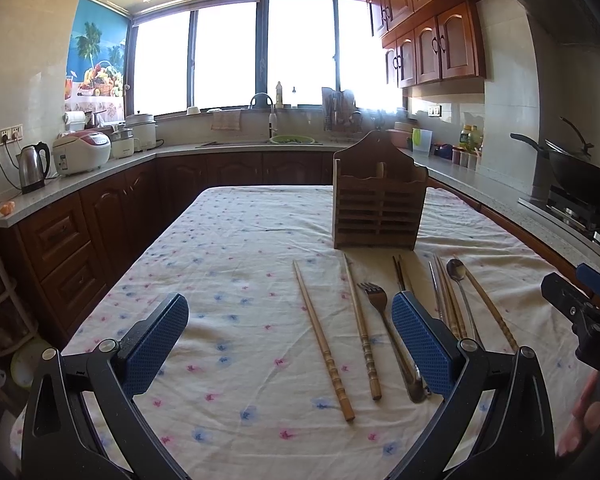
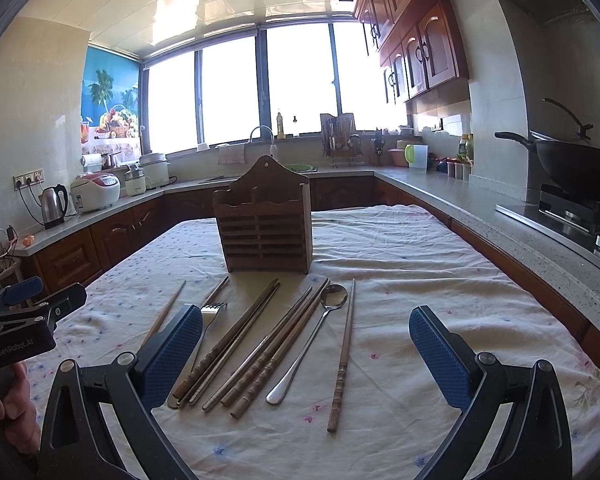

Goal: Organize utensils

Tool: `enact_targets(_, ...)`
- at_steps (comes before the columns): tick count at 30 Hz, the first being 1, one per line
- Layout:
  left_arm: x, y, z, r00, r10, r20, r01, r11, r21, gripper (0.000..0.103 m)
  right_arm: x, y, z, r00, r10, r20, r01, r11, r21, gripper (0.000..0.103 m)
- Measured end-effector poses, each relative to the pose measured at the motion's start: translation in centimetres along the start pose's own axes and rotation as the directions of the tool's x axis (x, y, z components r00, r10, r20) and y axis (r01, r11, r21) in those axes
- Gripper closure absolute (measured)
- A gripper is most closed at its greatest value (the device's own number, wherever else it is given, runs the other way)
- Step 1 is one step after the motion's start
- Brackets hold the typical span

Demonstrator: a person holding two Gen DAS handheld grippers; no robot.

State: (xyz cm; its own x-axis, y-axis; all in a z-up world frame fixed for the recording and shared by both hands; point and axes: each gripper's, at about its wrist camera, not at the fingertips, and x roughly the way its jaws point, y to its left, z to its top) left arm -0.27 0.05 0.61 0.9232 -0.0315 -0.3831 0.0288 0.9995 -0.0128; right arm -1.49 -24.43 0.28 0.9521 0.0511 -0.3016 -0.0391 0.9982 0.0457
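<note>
Both grippers hovered above the near edge of the cloth-covered table (image 2: 420,264), the left gripper (image 1: 290,340) and the right gripper (image 2: 306,354) each with jaws spread wide and nothing between them. A wooden utensil holder (image 2: 266,228) stood upright toward the far edge. Between it and the near edge lay a fork (image 2: 211,312), a spoon (image 2: 314,344) and several chopsticks (image 2: 342,364), roughly side by side, handles toward the near edge.

Utensil holder (image 2: 266,224) upright on table (image 2: 420,280), chopsticks (image 2: 342,356), spoon (image 2: 312,340), fork (image 2: 210,316) lying before it
</note>
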Motion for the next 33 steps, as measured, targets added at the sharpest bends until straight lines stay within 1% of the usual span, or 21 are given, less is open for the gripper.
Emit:
enact_targets(20,0.5,-0.1,-0.1,1.000,-0.019,-0.018,0.019,1.000,-0.004,0.000,0.3,0.0,-0.1,1.000,0.004,-0.007,-0.004,1.000,0.005,0.000)
enact_targets(26,1.3,0.1,0.0,0.997,-0.041,-0.059,0.040,0.999,-0.026,0.000,0.3,0.0,-0.2,1.000,0.007,-0.011,-0.007,1.000,0.008,0.000)
enact_targets(33,2.9,0.4,0.1,0.988,-0.085,-0.126,0.078,0.995,-0.057,0.000,0.9,-0.2,-0.2,0.999,0.020,-0.041,-0.019,0.999,0.026,0.000)
